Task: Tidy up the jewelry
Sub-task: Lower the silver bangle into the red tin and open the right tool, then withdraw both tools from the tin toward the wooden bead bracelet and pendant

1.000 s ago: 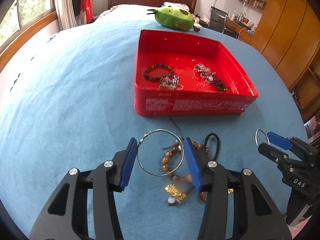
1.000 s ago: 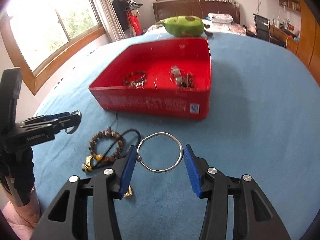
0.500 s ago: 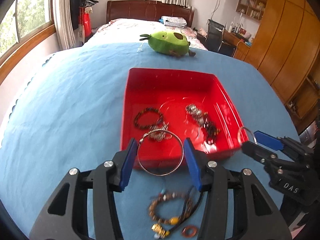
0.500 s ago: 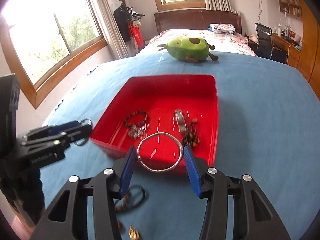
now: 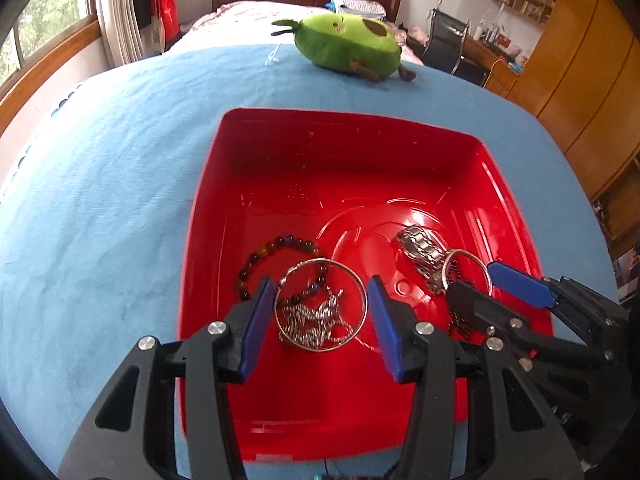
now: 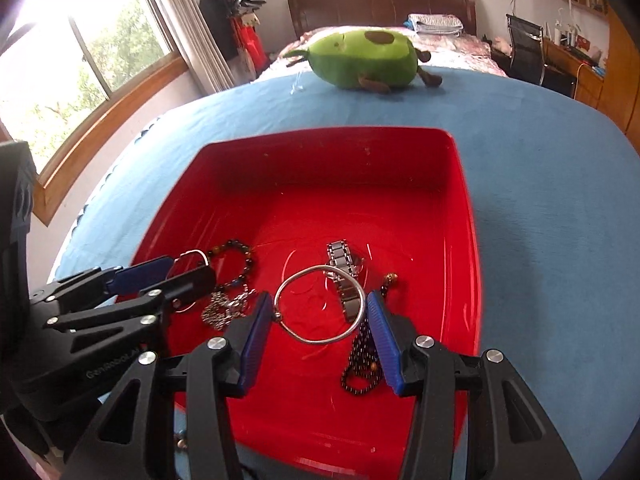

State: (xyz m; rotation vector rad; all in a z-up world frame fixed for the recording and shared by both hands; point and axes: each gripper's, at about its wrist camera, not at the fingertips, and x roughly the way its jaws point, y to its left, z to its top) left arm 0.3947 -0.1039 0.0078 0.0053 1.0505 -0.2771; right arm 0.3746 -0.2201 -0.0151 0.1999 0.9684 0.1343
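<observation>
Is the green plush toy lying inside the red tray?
No, the green plush toy lies on the blue cover beyond the far wall of the red tray, apart from it.

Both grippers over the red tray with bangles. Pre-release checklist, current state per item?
1. Left gripper holds its thin silver bangle between both pads: ok.
2. Right gripper holds its thicker silver bangle: ok.
3. Both bangles lie inside the rim of the red tray: ok.
4. Height above the tray floor: cannot tell.
5. Drop spots bare: not ok. The silver chain and beaded bracelet lie under the left bangle, the watch under the right.
6. Grippers apart from each other: ok, a gap shows in both views.
</observation>
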